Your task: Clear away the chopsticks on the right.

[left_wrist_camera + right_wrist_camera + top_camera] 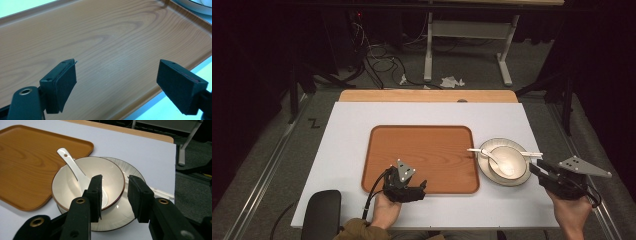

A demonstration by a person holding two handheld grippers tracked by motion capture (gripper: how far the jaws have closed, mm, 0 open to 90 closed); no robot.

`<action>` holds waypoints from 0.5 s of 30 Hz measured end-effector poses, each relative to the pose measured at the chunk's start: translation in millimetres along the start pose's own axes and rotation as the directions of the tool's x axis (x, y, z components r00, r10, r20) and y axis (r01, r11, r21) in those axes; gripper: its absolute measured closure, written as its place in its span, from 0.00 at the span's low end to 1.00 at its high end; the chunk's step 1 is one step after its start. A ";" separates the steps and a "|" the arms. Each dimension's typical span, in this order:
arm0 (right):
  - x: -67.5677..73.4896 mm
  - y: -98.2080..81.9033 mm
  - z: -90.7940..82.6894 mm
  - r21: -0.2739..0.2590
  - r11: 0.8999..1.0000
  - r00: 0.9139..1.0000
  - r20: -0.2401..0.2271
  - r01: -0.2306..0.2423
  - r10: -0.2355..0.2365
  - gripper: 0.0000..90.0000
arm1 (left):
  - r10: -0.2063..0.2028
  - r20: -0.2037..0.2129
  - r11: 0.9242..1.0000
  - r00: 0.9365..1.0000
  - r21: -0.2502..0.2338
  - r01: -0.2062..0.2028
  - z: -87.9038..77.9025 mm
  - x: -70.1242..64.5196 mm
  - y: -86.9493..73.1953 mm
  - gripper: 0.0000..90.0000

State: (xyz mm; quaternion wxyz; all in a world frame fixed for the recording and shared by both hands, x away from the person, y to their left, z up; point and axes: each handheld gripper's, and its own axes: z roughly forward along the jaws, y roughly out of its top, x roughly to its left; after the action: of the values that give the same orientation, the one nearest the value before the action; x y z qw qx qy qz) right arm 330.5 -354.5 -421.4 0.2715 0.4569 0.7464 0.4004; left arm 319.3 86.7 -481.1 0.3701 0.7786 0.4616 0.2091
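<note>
A wooden tray (422,150) lies in the middle of the white table. Right of it a white bowl (508,162) stands on a white plate (484,167), with a white spoon (482,151) resting in the bowl, handle toward the tray. My left gripper (409,186) hovers over the tray's near edge. In the left gripper view it (116,80) is wide open above bare tray wood (107,42). My right gripper (534,167) is at the plate's right side. In the right gripper view its (115,195) jaws straddle the near rim of the bowl (75,182) without pressing on it, above the plate (117,216).
A thin white stick-like item (532,154) lies just past the plate's right rim. A black rounded object (321,212) sits at the table's near left corner. The table's right edge (173,170) is close to the plate. A desk frame stands on the floor beyond.
</note>
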 end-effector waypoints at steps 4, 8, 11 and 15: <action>-3.9 3.0 8.0 0.007 1.000 1.000 0.016 -0.002 0.001 0.72 | -0.013 -0.013 1.000 1.000 0.004 0.013 -2.5 2.1 -3.0 0.18; -9.1 6.1 16.7 0.007 1.000 1.000 0.030 0.002 -0.002 0.74 | -0.030 -0.026 1.000 0.999 0.001 0.030 -7.0 4.8 -5.9 0.18; -17.0 6.1 22.9 0.013 1.000 1.000 0.017 -0.023 0.023 0.75 | -0.044 -0.030 0.999 0.999 -0.006 0.044 -9.2 6.2 -7.7 0.18; -33.0 6.7 32.8 0.015 0.998 0.998 0.016 -0.059 0.059 0.76 | -0.057 -0.048 0.998 0.997 -0.003 0.057 -13.0 8.3 -11.1 0.18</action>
State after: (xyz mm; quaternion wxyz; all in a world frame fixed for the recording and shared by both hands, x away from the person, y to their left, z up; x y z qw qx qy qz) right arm 373.3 -370.9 -431.9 0.2617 0.4840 0.7336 0.3988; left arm 308.4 102.2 -481.5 0.3653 0.7596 0.4923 0.2174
